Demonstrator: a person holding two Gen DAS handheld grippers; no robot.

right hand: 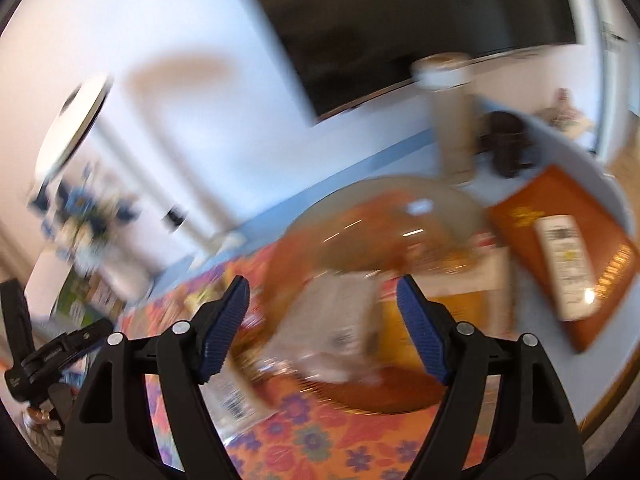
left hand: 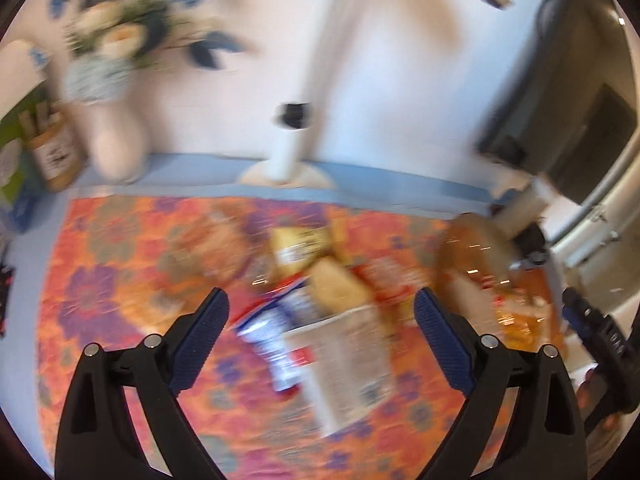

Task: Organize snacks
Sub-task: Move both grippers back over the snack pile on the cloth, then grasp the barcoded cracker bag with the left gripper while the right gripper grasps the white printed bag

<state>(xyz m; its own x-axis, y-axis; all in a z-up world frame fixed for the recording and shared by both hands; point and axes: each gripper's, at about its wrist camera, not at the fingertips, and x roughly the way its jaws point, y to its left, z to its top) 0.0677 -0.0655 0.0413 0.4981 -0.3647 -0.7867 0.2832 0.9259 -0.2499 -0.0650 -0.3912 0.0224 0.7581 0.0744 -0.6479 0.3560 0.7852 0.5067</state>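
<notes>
Both views motion-blurred; detail limited. Left gripper [left hand: 322,332]: jaws spread wide, nothing pressed between the pads; a clear-wrapped packet [left hand: 344,364] and a blue-and-white pouch [left hand: 276,344] lie on the flowered cloth [left hand: 120,280] in the gap beneath, neither gripped. Right gripper [right hand: 324,328]: jaws also well apart, holding nothing; a pale packet [right hand: 332,316] shows between them, apparently resting against the amber bowl [right hand: 380,220], pads clear of it.

Snacks: a loose heap in the middle of the cloth, including a yellow-labelled pack [left hand: 304,246] and a tan biscuit-like pack [left hand: 338,286] overlapping one another; the amber glass-like bowl at the right side of the cloth appears to hold some wrapped items, count not legible through blur.

Progress, judged: early to middle; most packets still lie scattered on the cloth; a few seem to sit in or at the bowl; sorting of the heap remains. Which packet is next cannot be told.

Periphery: vase of blue flowers [left hand: 116,80], orange book [right hand: 568,248] on the worktop [right hand: 500,168].
</notes>
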